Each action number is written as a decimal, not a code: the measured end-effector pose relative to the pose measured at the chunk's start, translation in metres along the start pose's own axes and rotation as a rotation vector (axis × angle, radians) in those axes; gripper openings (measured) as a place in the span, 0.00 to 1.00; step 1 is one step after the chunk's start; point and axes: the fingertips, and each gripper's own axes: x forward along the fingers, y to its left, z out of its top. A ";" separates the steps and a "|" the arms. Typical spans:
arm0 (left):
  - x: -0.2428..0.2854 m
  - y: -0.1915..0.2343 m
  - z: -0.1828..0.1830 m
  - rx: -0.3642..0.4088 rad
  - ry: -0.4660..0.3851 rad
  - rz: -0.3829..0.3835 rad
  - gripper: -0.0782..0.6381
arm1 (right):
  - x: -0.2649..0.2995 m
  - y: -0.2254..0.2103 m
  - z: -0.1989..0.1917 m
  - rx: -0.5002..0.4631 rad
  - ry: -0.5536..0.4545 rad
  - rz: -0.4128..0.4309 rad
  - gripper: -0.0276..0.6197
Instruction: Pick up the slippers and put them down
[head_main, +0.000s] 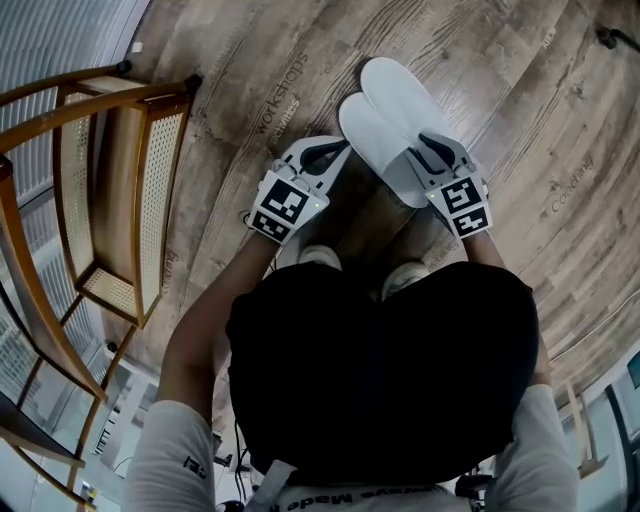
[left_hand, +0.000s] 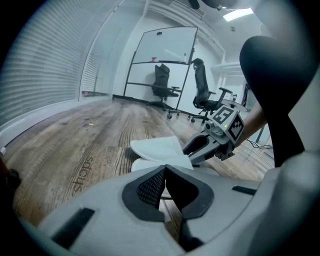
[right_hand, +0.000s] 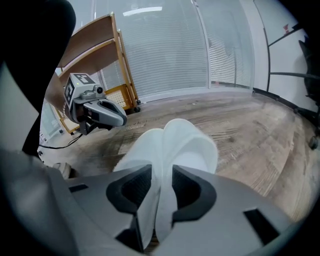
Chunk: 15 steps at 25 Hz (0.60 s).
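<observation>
The white slippers (head_main: 395, 125) lay overlapped on the floor (head_main: 250, 80), well clear of the wooden rack (head_main: 160, 190), with the right hand-held gripper (head_main: 428, 143) narrowly parted around their heels, seemingly to leave them there, while the left hand-held gripper (head_main: 333, 152), nearer the rack, hung closed and empty.

Grey wood-plank floor (head_main: 520, 100) open ahead & right; tall wooden cane-panelled rack (head_main: 160, 190) blocks left; white fabric slippers (head_main: 385, 120) lie centre.

Office meeting room: large whiteboard (left_hand: 162, 60) by the far wall, two swivel office chairs (left_hand: 164, 85), slatted window blinds (left_hand: 45, 65), wood-plank floor (left_hand: 75, 140) printed with "workshops" lettering (head_main: 280, 95).
</observation>
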 end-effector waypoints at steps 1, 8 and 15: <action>-0.002 0.000 0.004 -0.004 0.000 0.003 0.13 | -0.003 -0.001 0.000 0.014 0.004 -0.003 0.22; -0.038 -0.008 0.057 -0.030 -0.009 0.022 0.13 | -0.063 -0.009 0.042 0.109 -0.022 -0.064 0.22; -0.111 -0.033 0.166 -0.098 -0.101 0.060 0.13 | -0.162 0.001 0.142 0.132 -0.109 -0.106 0.18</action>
